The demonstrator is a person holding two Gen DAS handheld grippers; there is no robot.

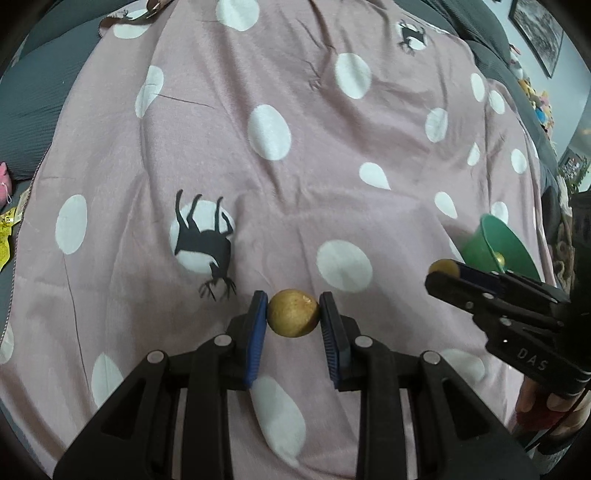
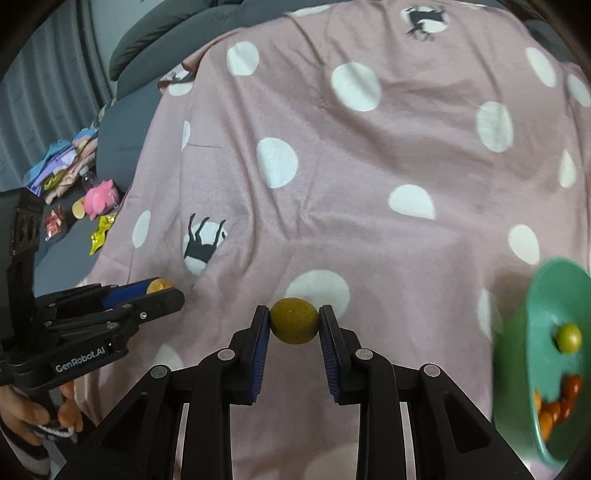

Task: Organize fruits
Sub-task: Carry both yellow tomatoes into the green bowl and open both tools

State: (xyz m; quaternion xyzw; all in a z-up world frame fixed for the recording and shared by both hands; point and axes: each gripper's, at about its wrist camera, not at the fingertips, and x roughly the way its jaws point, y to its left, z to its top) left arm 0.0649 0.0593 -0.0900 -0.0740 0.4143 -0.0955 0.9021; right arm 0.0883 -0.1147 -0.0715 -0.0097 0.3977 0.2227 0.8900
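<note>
My left gripper (image 1: 293, 314) is shut on a round tan fruit (image 1: 293, 313), held just above the pink dotted blanket (image 1: 295, 166). My right gripper (image 2: 294, 321) is shut on a second round olive-tan fruit (image 2: 294, 320). In the left wrist view the right gripper (image 1: 448, 271) shows at the right with its fruit (image 1: 443, 266) at its tip, next to a green bowl (image 1: 495, 242). In the right wrist view the left gripper (image 2: 162, 290) shows at the left, and the green bowl (image 2: 543, 306) at the right edge holds a yellow-green fruit (image 2: 569, 338) and several small orange fruits (image 2: 554, 410).
The blanket covers a grey bed (image 1: 22, 122). At the left of the bed lie a pink toy (image 2: 100, 197), yellow wrappers (image 2: 100, 232), a small cup (image 2: 78, 208) and folded clothes (image 2: 62, 166). A framed picture (image 1: 539, 33) hangs at the far right.
</note>
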